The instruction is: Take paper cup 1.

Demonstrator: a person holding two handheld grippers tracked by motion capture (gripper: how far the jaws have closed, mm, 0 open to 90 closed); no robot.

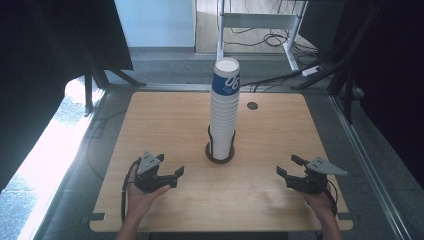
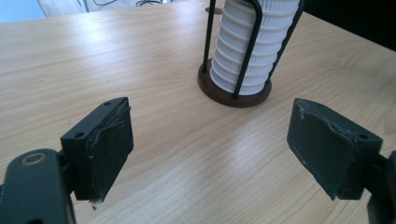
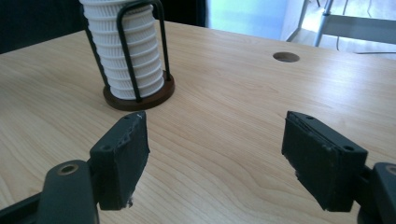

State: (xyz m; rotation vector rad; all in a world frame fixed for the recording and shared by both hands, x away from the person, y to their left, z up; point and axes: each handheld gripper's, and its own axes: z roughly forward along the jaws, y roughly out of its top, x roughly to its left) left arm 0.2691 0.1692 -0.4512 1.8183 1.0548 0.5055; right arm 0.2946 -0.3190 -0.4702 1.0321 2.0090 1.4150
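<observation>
1. The stack of white paper cups (image 1: 223,112) stands upright at the centre of the wooden table (image 1: 165,115), seated in a black wire cup holder (image 1: 220,150) with a round dark base. The top cup (image 1: 226,76) wears a blue band.
2. The left gripper (image 1: 172,177) rests near the front edge at about 8 o'clock from the stack, jaws apart with nothing between them; in the left gripper view its pads (image 2: 112,149) frame bare wood.
3. The right gripper (image 1: 289,167) sits at about 4 o'clock, likewise parted and empty, well apart from the cups.
4. Likely risk: the stack is tall and slim, and the wire rails reach only partway up. A push or pull high on the column could tilt it or drag several nested cups off together, since they may cling to one another.
5. A sideways knock on the base could slide the whole holder on the smooth wood.
6. The table is pale woodgrain with a cable hole (image 1: 252,105) at 1 o'clock from the stack; beyond lie grey floor, cables and a white desk frame (image 1: 260,22).
</observation>
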